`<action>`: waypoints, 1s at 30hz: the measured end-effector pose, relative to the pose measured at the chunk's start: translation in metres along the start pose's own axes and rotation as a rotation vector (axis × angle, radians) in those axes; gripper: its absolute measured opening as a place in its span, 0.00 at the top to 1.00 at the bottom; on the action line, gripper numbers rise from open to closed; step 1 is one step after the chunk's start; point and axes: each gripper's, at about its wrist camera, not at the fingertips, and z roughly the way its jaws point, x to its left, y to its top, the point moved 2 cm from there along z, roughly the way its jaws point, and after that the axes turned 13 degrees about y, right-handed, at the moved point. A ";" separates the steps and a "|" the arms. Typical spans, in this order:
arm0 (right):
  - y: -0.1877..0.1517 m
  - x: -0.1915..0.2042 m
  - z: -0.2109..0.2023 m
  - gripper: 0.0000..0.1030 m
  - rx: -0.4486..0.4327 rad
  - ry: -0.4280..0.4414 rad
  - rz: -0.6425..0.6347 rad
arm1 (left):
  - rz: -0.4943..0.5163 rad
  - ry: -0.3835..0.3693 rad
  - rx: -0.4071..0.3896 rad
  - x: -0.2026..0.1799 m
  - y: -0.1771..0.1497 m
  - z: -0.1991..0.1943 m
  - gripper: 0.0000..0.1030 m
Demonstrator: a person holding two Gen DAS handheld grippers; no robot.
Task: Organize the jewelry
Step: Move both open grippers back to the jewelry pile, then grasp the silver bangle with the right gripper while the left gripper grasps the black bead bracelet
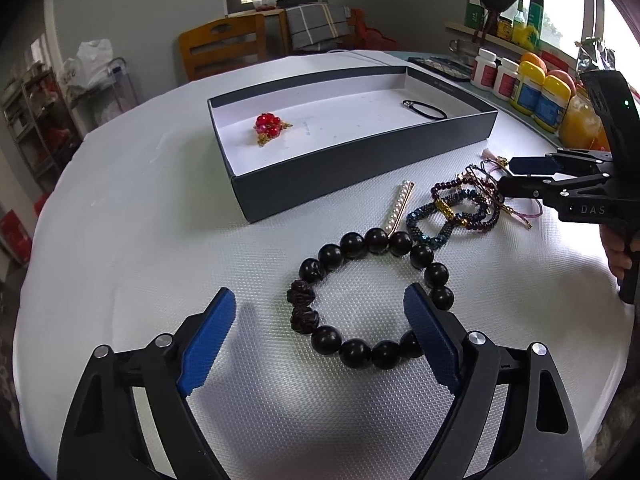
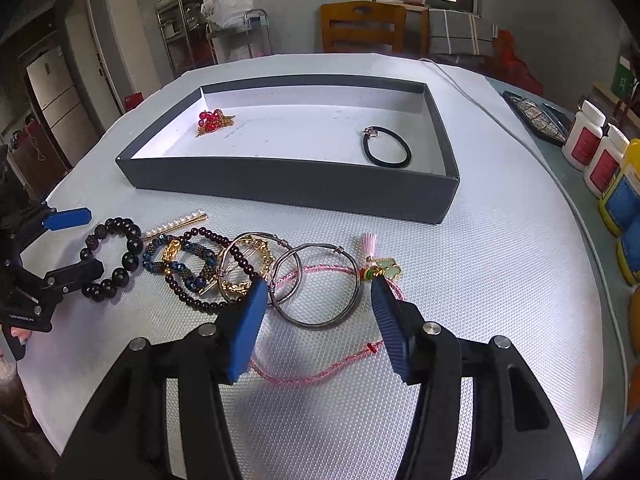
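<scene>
A dark grey box with a white floor holds a red bead brooch and a black hair tie. In front of it lies a pile of jewelry. My left gripper is open around a black bead bracelet on the table. My right gripper is open over a silver bangle and a pink cord. A pearl hair clip and blue bead bracelets lie between.
Pill bottles and yellow jars line the table's right edge. A dark flat case lies at the back right. A grey cable runs along the right side. A wooden chair stands behind the table.
</scene>
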 end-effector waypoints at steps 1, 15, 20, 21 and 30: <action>0.001 0.000 0.001 0.46 0.001 -0.001 0.003 | 0.004 -0.003 0.003 -0.001 0.000 0.001 0.18; 0.005 0.000 0.006 0.52 0.006 -0.002 -0.007 | 0.013 -0.032 0.011 -0.003 0.000 0.003 0.54; 0.005 0.000 0.004 0.52 -0.006 0.001 -0.005 | -0.007 -0.029 0.014 0.001 0.000 0.003 0.63; 0.005 0.000 0.004 0.52 -0.008 0.002 -0.003 | -0.014 -0.030 0.015 0.003 0.000 0.004 0.66; 0.004 0.001 -0.003 0.52 -0.032 0.005 -0.011 | -0.071 -0.032 0.019 0.014 0.000 0.005 0.86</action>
